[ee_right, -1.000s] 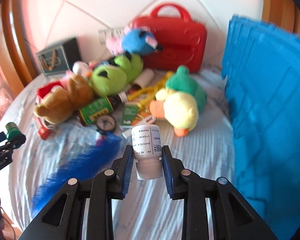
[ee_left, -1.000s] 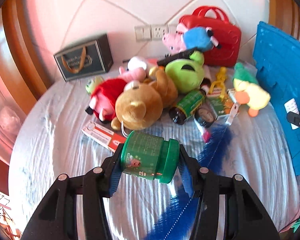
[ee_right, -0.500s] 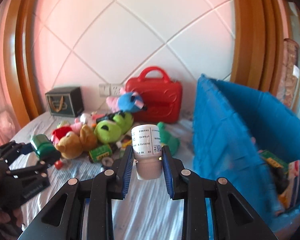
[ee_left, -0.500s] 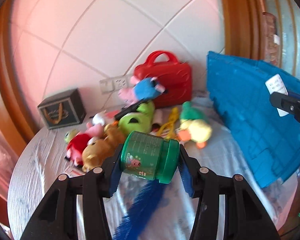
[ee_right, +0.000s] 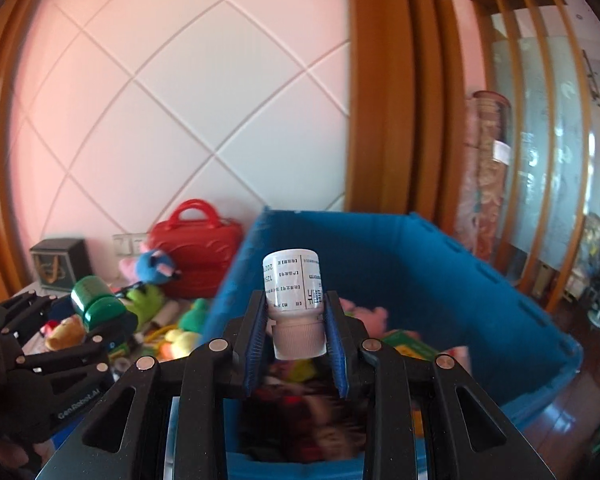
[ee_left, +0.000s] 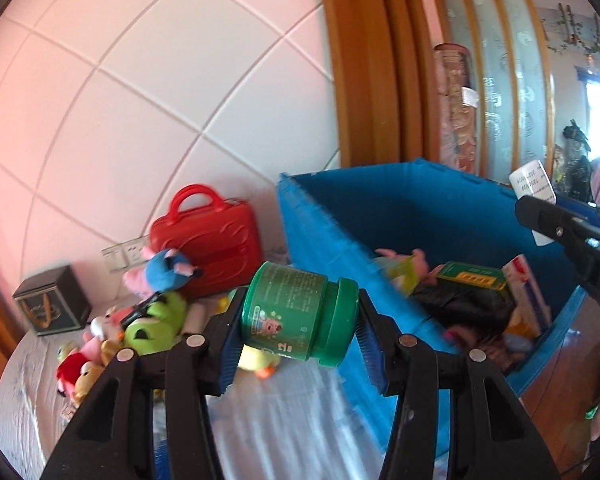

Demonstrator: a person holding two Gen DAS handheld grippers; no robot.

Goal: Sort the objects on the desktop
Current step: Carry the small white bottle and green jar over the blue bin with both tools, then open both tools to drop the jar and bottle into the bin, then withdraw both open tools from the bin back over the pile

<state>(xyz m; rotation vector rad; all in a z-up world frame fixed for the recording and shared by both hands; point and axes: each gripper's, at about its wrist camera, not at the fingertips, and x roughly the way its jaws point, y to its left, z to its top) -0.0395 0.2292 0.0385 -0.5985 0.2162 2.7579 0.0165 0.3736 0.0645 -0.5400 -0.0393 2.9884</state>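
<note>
My left gripper (ee_left: 300,320) is shut on a green lidded jar (ee_left: 300,312), held sideways above the table beside the left wall of the blue bin (ee_left: 400,208). My right gripper (ee_right: 296,312) is shut on a small white labelled bottle (ee_right: 292,284), cap toward the camera, over the blue bin (ee_right: 380,248). From the left wrist, the right gripper (ee_left: 560,232) shows at the right edge above the bin. In the right wrist view the left gripper (ee_right: 96,312) and its green jar (ee_right: 92,296) are at the left.
The bin holds a green box (ee_left: 472,280), a dark item (ee_left: 460,304) and other things. Plush toys (ee_left: 156,320), a red case (ee_left: 208,240) and a dark gift box (ee_left: 52,304) crowd the back of the cloth-covered table (ee_left: 292,420). Behind the bin stands a wooden frame.
Both grippers have risen and swung right, away from the toy pile and toward the blue bin, whose inside now shows. Each keeps its hold on its container.
</note>
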